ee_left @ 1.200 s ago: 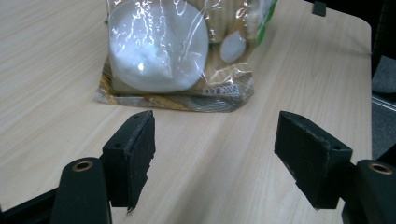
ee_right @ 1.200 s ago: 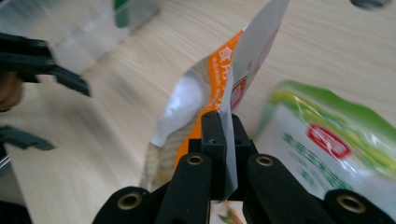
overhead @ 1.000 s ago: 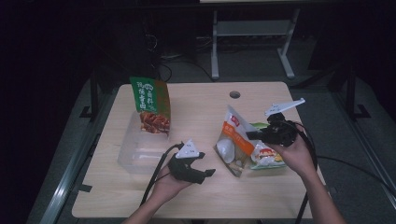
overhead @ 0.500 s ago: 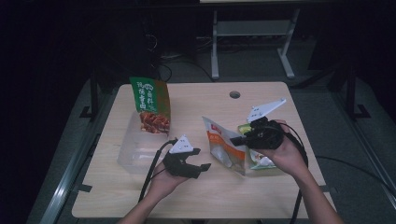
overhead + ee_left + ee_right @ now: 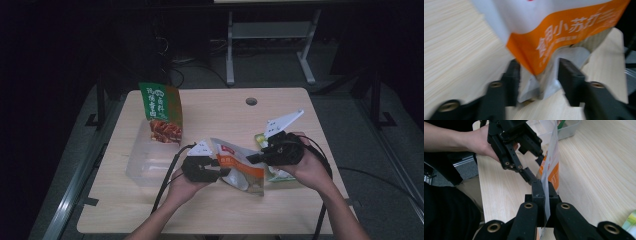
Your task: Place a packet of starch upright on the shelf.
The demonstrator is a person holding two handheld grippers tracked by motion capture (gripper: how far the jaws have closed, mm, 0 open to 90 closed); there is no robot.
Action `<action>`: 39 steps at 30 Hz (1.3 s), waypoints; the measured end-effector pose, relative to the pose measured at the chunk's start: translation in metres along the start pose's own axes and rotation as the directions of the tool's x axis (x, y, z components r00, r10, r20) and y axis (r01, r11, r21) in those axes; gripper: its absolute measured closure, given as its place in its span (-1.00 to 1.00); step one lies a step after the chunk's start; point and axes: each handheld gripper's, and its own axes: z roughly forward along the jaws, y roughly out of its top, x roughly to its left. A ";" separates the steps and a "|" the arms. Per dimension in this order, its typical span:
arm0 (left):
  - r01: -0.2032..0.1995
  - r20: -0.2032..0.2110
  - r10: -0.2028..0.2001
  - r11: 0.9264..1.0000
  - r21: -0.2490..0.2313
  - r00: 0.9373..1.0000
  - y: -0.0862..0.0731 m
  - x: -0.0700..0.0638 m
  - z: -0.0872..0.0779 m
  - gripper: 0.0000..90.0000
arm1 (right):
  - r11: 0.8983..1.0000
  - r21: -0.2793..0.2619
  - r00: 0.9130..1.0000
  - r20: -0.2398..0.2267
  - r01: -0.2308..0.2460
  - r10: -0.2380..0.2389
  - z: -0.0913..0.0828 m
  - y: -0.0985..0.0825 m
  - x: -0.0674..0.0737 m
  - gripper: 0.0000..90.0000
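An orange-and-white pouch (image 5: 239,170) hangs over the table's middle between my two grippers. My right gripper (image 5: 251,159) is shut on the pouch's thin upper edge (image 5: 550,170); in the right gripper view its jaws (image 5: 545,191) pinch the sheet flat. My left gripper (image 5: 219,172) faces it from the left. In the left gripper view the pouch's lower corner (image 5: 541,85) sits between my left gripper's jaws (image 5: 539,81), which have just been closing. They stand close to the corner's sides without clearly clamping it.
A clear plastic tub (image 5: 147,162) stands at the left with a green snack bag (image 5: 162,112) leaning at its far side. A green-and-white packet (image 5: 272,172) lies under the right hand. A round hole (image 5: 251,101) is in the tabletop's far part.
The right gripper has carried the pouch leftward from the table's right side to the middle. The left gripper's jaws have narrowed around the pouch's lower corner.
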 end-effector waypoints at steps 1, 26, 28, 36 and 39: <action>0.003 0.003 -0.003 1.000 0.005 1.000 0.001 0.000 0.001 0.41 | 1.000 0.000 1.000 -0.003 -0.003 0.003 0.000 -0.001 -0.001 1.00; -0.036 -0.037 0.036 0.999 0.000 0.999 -0.004 -0.012 -0.001 0.98 | 0.994 0.016 0.993 0.058 -0.106 0.105 0.026 -0.042 -0.008 0.61; -0.033 -0.037 0.033 0.999 -0.001 0.999 -0.004 -0.013 -0.002 0.98 | 0.995 0.020 0.993 0.057 -0.101 0.099 0.033 -0.041 -0.007 0.62; -0.048 -0.051 0.048 0.999 0.006 0.998 -0.005 -0.014 -0.005 0.93 | 0.995 0.018 0.994 0.057 -0.097 0.096 0.041 -0.038 -0.004 0.98; -0.051 -0.059 0.052 0.999 0.009 0.997 -0.006 -0.014 -0.007 0.81 | 0.995 0.016 0.993 0.059 -0.100 0.099 0.041 -0.038 -0.003 1.00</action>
